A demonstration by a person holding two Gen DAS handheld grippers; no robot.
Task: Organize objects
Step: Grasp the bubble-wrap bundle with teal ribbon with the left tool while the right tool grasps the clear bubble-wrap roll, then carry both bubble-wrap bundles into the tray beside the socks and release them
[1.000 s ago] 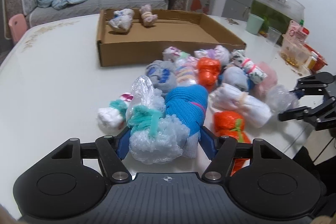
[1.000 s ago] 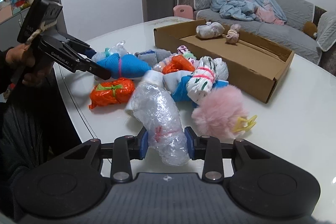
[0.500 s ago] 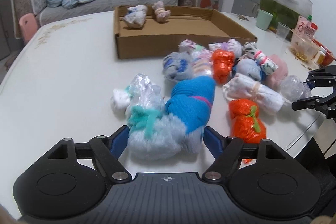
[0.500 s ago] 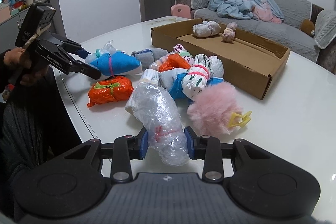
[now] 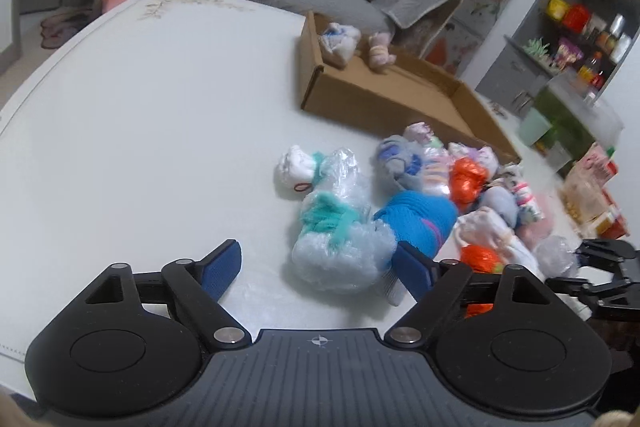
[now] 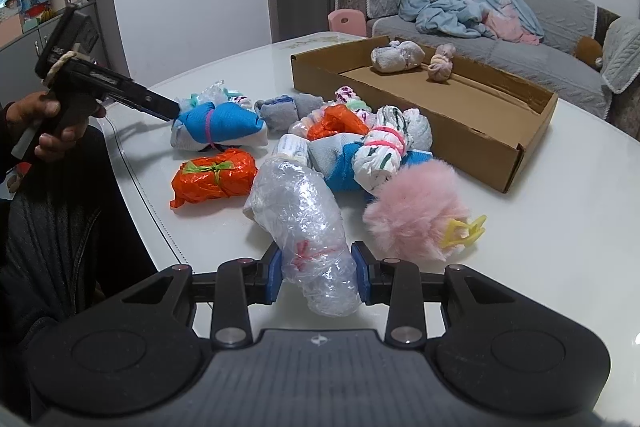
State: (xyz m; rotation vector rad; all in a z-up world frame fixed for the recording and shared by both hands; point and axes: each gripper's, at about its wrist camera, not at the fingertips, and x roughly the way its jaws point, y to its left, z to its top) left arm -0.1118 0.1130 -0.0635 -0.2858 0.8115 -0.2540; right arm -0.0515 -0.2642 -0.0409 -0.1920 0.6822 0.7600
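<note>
A pile of tied bundles lies on the white table (image 5: 140, 115). My left gripper (image 5: 318, 273) is open, its right finger beside a bubble-wrap bundle with a teal tie (image 5: 340, 247) and a blue sock bundle (image 5: 416, 223). My right gripper (image 6: 318, 277) is shut on a clear plastic bundle with a red tie (image 6: 304, 227). A cardboard box (image 6: 460, 107) behind the pile holds two bundles (image 6: 396, 57). An orange bundle (image 6: 214, 177) and a pink pompom (image 6: 416, 209) lie near the right gripper. The left gripper also shows in the right wrist view (image 6: 170, 111).
A grey sofa (image 6: 520, 27) with a blue blanket stands beyond the table. Shelves with jars and containers (image 5: 580, 39) stand at the right of the left wrist view. The table's left half (image 5: 120, 107) is bare. A person's body is at the table edge (image 6: 52, 207).
My left gripper has pulled back and swung left, so the bubble-wrap and blue bundles now sit off its right finger. The right gripper keeps its hold on the clear bundle.
</note>
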